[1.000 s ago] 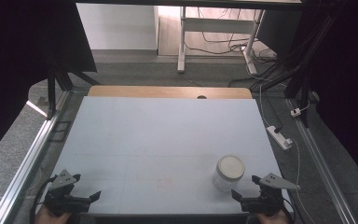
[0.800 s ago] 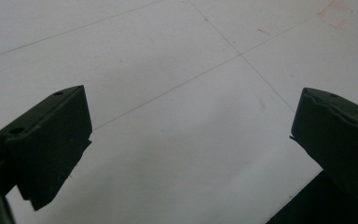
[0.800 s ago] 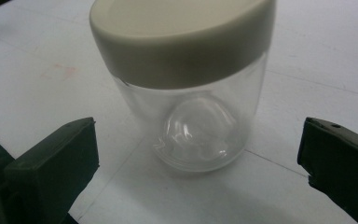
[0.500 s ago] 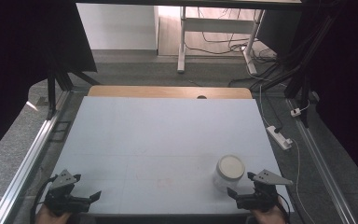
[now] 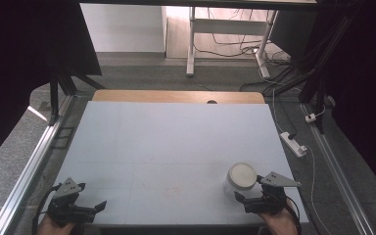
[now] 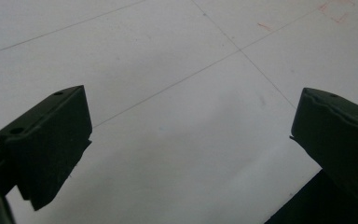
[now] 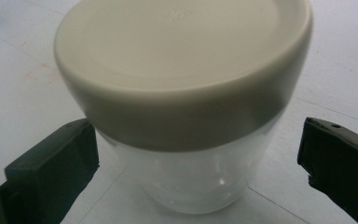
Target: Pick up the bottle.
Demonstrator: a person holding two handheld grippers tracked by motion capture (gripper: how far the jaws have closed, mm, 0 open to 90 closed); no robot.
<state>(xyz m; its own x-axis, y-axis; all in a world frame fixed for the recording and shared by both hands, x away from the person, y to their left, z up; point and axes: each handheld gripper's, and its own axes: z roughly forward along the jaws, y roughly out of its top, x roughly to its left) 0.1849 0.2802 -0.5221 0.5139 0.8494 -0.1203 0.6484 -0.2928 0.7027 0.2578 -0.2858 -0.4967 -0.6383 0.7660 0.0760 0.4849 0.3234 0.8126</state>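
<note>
The right gripper (image 5: 248, 199) sat at the near right corner of the table (image 5: 176, 137), held by a hand (image 5: 278, 224) entering from the bottom edge of the high view. Its jaws stood wide apart, clamped on nothing. In the right gripper view, the right gripper (image 7: 196, 154) had one black jaw at either side of a jar (image 7: 186, 135), each jaw clear of the jar's wall, with table surface visible in the gaps. The jar (image 5: 238, 181) stood upright on the table, just ahead of the jaw tips in the high view and near the table's near right edge. It had a clear plastic body and a broad cream lid (image 7: 182, 60) seated on top; the lid overhung the body. Whether the body lay partly between the jaw tips or just beyond them could not be told.

The left gripper (image 5: 94, 207) rested at the near left corner of the table, well apart from the jar, held by the other hand (image 5: 54, 226). In the left gripper view, the left gripper (image 6: 191, 135) showed its jaws spread wide with bare white tabletop between them, crossed by thin lines and faint reddish marks (image 6: 335, 11).

Beyond the table, a power strip (image 5: 293, 144) lay on the grey floor at the right, and a white desk frame (image 5: 225, 34) stood farther back.
</note>
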